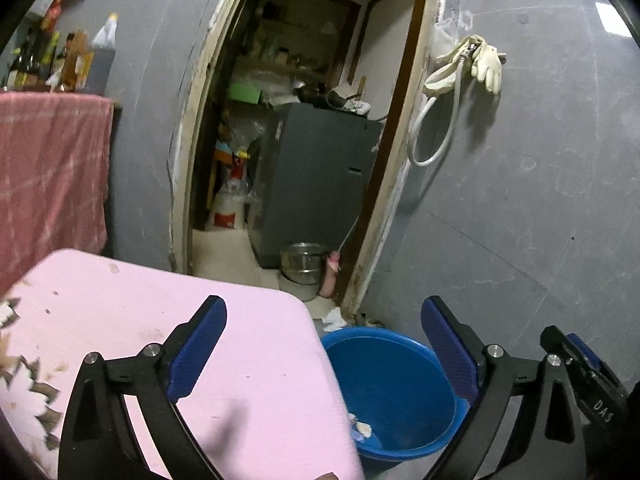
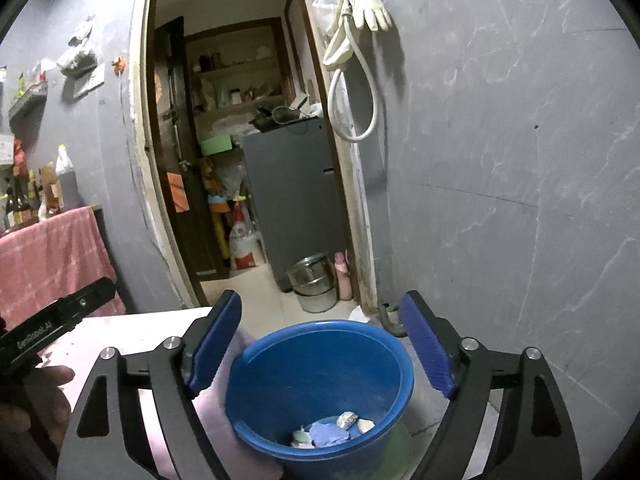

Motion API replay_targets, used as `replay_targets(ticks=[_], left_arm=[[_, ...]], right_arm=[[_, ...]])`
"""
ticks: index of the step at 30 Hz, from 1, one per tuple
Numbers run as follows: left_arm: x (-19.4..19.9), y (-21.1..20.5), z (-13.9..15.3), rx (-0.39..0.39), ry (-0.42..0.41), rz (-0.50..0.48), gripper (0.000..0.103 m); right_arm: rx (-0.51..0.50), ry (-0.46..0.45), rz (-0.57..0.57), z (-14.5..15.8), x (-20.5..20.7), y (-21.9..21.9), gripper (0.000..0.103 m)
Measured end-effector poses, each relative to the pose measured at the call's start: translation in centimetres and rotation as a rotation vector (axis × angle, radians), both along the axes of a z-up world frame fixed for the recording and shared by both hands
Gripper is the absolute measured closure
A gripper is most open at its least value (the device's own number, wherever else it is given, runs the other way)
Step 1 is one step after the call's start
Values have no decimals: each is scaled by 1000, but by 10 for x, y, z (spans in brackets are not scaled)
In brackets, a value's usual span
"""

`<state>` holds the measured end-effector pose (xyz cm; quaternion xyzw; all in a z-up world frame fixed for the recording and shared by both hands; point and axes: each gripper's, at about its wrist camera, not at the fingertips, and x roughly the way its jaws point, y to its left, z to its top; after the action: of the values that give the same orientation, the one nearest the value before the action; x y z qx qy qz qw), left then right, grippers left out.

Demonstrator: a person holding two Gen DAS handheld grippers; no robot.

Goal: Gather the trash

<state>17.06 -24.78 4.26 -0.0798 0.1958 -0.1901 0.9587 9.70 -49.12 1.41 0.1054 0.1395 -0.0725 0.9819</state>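
A blue bucket (image 2: pixel 320 376) stands on the floor beside a pink table (image 1: pixel 160 320). Several crumpled scraps of trash (image 2: pixel 332 430) lie at its bottom; some show in the left wrist view (image 1: pixel 362 429). My right gripper (image 2: pixel 320 344) is open and empty, held right above the bucket (image 1: pixel 392 384). My left gripper (image 1: pixel 324 344) is open and empty, over the table's right edge, with the bucket between its fingers. The right gripper's body (image 1: pixel 588 380) shows at the right of the left wrist view. The left gripper's body (image 2: pixel 52 324) shows at the left of the right wrist view.
A white scrap (image 1: pixel 334 318) lies on the floor by the door frame. A steel pot (image 2: pixel 314 276) and a pink bottle (image 2: pixel 344 276) stand in the doorway by a grey fridge (image 2: pixel 292 196). Gloves and a hose (image 2: pixel 360 12) hang on the grey wall. A pink towel (image 1: pixel 52 168) hangs at left.
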Motion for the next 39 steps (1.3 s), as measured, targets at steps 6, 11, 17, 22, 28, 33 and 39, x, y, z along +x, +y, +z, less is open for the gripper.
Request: replay_targets(ticks=[6, 11, 17, 22, 28, 33, 39], left_arm=[[-20, 14, 3, 27, -22, -4, 7], [-40, 31, 1, 33, -25, -1, 5], [-64, 56, -1, 48, -41, 4, 2], [-81, 77, -3, 41, -41, 8, 2], [-109, 94, -5, 79, -71, 25, 2], [-130, 108, -11, 99, -78, 28, 2], [-153, 120, -16, 112, -94, 19, 2]], right_arm=[[-4, -26, 10, 5, -21, 15, 4], [-7, -42, 14, 9, -44, 32, 0], [2, -53, 20, 15, -71, 47, 0], [-1, -40, 56, 16, -90, 64, 0], [-21, -31, 77, 18, -108, 85, 0], [-26, -33, 74, 15, -122, 99, 0], [-28, -43, 63, 8, -139, 113, 0]])
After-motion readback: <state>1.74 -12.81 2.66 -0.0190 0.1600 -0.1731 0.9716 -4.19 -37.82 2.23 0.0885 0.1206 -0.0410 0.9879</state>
